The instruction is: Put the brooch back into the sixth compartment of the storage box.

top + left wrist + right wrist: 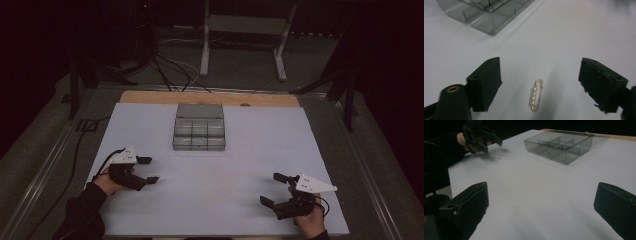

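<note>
The left gripper (539, 85) hovers low over a small gold clasp (536, 95) lying flat on the white tabletop (564, 37), fingers apart on either side — the pickup step. Next: lower, pinch it, then carry it toward the compartment box (199, 127). The right gripper (280, 190) rests with fingers apart, holding nothing.

Black two-jaw grippers (148, 170) w/ grey triangular top plates, dark sleeves (82, 212).

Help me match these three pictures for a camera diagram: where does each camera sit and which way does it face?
High view: above the near edge, facing forward-down on the white table; forearms, both grippers.
Left gripper view: on the left gripper, facing a small gold oval clasp; black jaws.
Right gripper view: on the right gripper, facing across; jaws.
All share the smoky clear-plastic divided box.
</note>
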Demonstrator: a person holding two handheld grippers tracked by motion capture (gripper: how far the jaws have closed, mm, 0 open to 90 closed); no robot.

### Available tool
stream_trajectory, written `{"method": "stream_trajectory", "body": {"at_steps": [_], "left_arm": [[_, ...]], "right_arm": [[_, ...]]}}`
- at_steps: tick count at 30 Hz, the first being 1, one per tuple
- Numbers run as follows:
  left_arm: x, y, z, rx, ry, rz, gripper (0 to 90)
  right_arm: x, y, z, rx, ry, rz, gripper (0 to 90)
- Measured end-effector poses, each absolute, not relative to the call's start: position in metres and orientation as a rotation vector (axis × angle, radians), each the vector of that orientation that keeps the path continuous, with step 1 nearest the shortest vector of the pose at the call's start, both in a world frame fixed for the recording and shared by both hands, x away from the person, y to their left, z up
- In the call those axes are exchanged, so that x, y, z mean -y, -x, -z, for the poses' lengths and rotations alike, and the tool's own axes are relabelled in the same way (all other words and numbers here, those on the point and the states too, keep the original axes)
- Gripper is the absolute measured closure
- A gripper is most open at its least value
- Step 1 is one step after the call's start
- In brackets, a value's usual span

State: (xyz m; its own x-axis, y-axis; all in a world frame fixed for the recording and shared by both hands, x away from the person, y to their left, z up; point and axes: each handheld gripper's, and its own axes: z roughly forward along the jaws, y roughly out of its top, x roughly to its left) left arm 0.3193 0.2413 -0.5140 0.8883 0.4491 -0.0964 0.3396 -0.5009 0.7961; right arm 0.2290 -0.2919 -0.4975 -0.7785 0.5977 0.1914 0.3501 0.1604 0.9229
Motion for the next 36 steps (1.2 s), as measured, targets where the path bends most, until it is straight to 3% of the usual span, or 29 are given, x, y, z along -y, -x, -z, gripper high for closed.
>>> {"method": "stream_trajectory", "body": {"at_steps": [21, 36], "left_arm": [[-0.2373, -0.3215, 0.5183, -0.557, -2.249, -0.156, 59.2], [-0.2331, -0.3249, 0.5221, -0.576, -2.321, -0.148, 74.8]], "right_arm": [[0.2922, -0.2289, 0.4973, -2.218, -0.924, -1.660, 0.0], [0.2920, -0.2289, 0.4978, -2.225, -0.922, -1.649, 0.0]]}}
